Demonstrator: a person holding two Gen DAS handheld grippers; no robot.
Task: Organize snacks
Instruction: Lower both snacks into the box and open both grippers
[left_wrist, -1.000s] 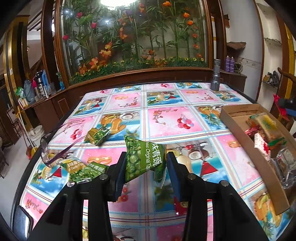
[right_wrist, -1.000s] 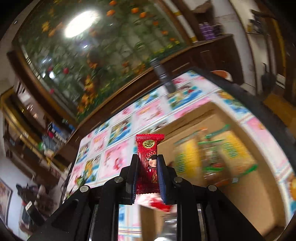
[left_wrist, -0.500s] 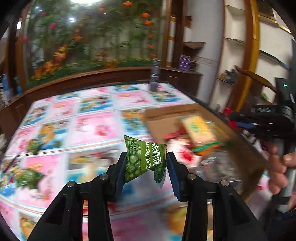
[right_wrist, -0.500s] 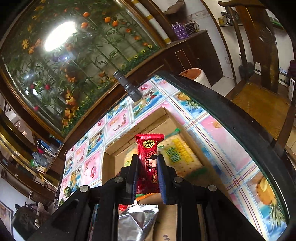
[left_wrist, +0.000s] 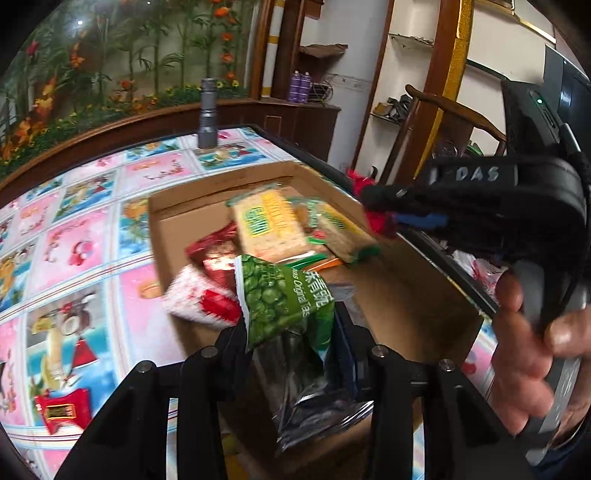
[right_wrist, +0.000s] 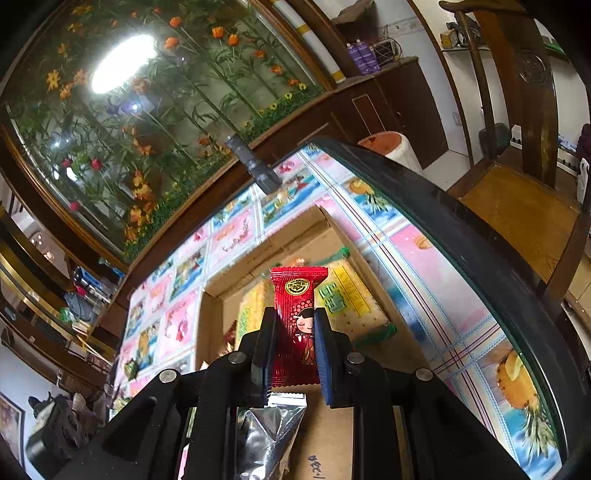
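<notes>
My left gripper (left_wrist: 291, 328) jaws, just tightening, grasp an upright green pea packet (left_wrist: 284, 295); my right gripper (right_wrist: 294, 354) jaws pinch an upright red candy bar (right_wrist: 297, 317), its foot hidden.

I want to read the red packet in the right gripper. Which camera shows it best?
The right wrist view: the red packet stands sharp and front-on between the right gripper pads. The left wrist view shows only its blurred red end.

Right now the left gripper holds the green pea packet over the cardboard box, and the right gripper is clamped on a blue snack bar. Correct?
Not quite. The right gripper is clamped on a red snack bar, not a blue one; the right wrist view shows it. The rest stands: the left gripper holds the green pea packet over the cardboard box.
</notes>
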